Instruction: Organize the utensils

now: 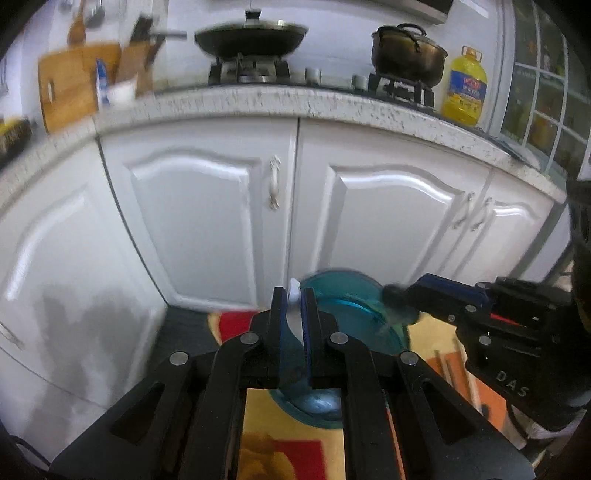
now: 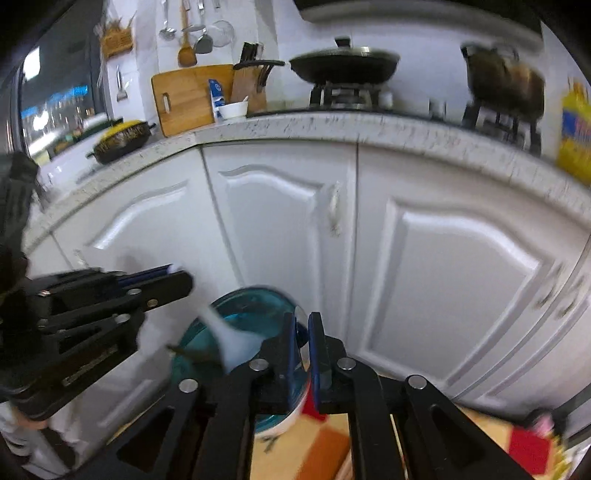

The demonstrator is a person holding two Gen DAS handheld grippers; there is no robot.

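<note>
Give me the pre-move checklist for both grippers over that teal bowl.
1. Left gripper shut on the long white spoon: ok.
2. Right gripper shut: ok.
3. What the right gripper holds: cannot tell; a blurred dark thing sits at its tip.
4. Translucent teal round bowl just below both grippers: ok.
5. Grippers clear of each other: ok.

1. White raised-panel cabinet doors (image 1: pixel 192 221) with pale curved handles (image 1: pixel 274 182) fill the middle ground.
2. A speckled pale stone countertop (image 1: pixel 295 101) runs above, curving at the corner.
3. White tiled wall (image 2: pixel 288 33) stands behind; hanging ladles and a wooden spatula (image 2: pixel 185 40) line it.
4. A white-barred window (image 1: pixel 546 92) at one end and a dark window (image 2: pixel 55 99) at the other flank the counter.
5. A red, yellow and orange patterned floor mat (image 2: pixel 317 443) lies below.
</note>
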